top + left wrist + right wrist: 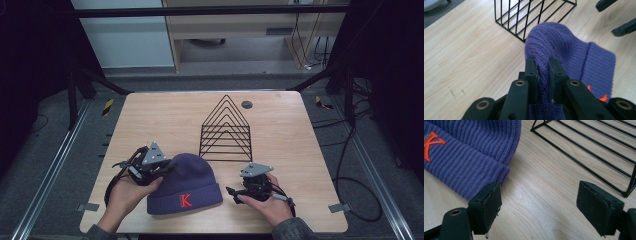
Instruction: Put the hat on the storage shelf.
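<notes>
A purple knit hat (187,185) with an orange K (185,201) on its cuff lies at the near middle of the desk (150,120), just in front of a black wire rack (226,131).

The left gripper (165,169) is at the hat's left side. In the left gripper view its 2 fingers (531,72) are pinched tight on a fold of the knit near the crown, which rises off the wood between them.

The right gripper (231,194) sits near the hat's right edge, just beside the cuff. In the right gripper view its fingers (486,207) stand wide with bare wood between them, the nearer one just beside the cuff corner but holding nothing.
</notes>
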Demonstrator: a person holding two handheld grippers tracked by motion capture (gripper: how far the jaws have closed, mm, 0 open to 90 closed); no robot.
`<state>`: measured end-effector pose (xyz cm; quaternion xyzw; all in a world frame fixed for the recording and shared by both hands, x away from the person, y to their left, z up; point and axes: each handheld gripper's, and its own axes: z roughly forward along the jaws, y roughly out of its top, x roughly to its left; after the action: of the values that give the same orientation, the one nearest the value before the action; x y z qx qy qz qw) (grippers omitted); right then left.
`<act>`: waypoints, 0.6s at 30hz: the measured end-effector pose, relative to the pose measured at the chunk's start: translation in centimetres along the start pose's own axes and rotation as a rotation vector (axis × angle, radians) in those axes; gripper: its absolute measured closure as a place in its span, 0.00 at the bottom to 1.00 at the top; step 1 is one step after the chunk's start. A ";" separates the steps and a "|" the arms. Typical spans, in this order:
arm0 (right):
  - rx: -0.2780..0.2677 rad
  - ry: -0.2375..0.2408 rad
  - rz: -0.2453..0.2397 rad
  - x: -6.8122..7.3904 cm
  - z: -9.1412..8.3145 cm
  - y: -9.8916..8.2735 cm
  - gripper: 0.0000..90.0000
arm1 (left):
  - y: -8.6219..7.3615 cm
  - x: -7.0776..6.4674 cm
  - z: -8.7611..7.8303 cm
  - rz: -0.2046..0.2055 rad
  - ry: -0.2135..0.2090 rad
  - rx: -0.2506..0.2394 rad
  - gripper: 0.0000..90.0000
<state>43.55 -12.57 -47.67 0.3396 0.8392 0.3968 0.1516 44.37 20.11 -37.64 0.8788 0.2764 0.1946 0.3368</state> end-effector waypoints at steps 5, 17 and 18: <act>-0.001 -0.002 -0.001 0.0 0.0 0.0 0.22 | 0.8 0.2 -1.0 0.015 0.002 -0.017 0.89; -0.028 0.033 0.037 0.3 0.0 0.3 0.22 | 3.0 1.1 -4.5 0.057 0.028 -0.086 0.90; -0.030 0.034 0.025 0.6 0.0 0.5 0.22 | 3.3 1.3 -4.8 0.062 0.033 -0.091 0.90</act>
<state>43.36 -11.90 -47.29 0.3410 0.8313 0.4170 0.1374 43.95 21.22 -31.79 0.8674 0.2451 0.2318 0.3658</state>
